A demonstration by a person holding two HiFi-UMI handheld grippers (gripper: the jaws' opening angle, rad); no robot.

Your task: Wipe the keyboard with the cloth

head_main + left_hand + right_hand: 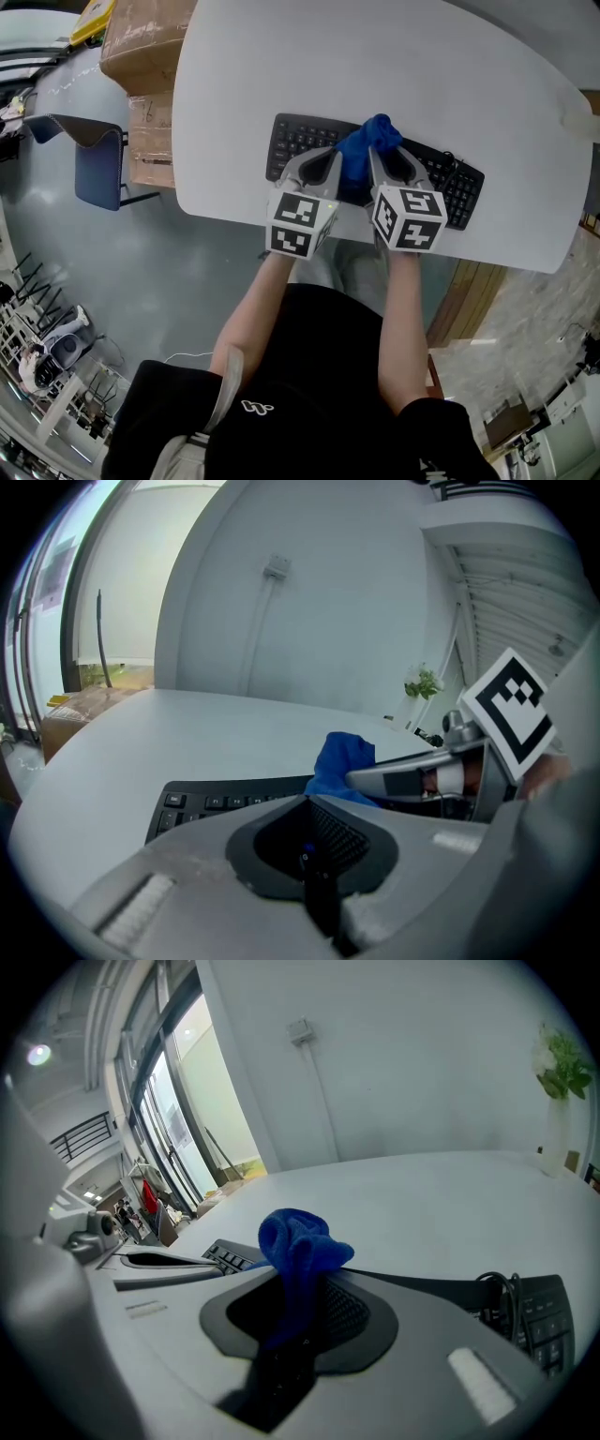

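Observation:
A black keyboard (300, 136) lies near the front edge of the white table (375, 66). A bunched blue cloth (368, 141) sits over the keyboard's middle, between my two grippers. My right gripper (389, 157) is shut on the blue cloth (295, 1241), which bulges up out of its jaws (295, 1335). My left gripper (323, 161) hangs over the keyboard's left half (225, 803) with its jaws closed (314, 855). Only a tiny blue speck shows at their seam. From the left gripper view the cloth (342, 757) is to the right, by the right gripper (412, 778).
A coiled cable (452, 167) rests on the keyboard's right end (539, 1321). Cardboard boxes (141, 37) and a blue chair (94, 159) stand on the floor to the left of the table. A plant (562, 1063) stands at the table's far side.

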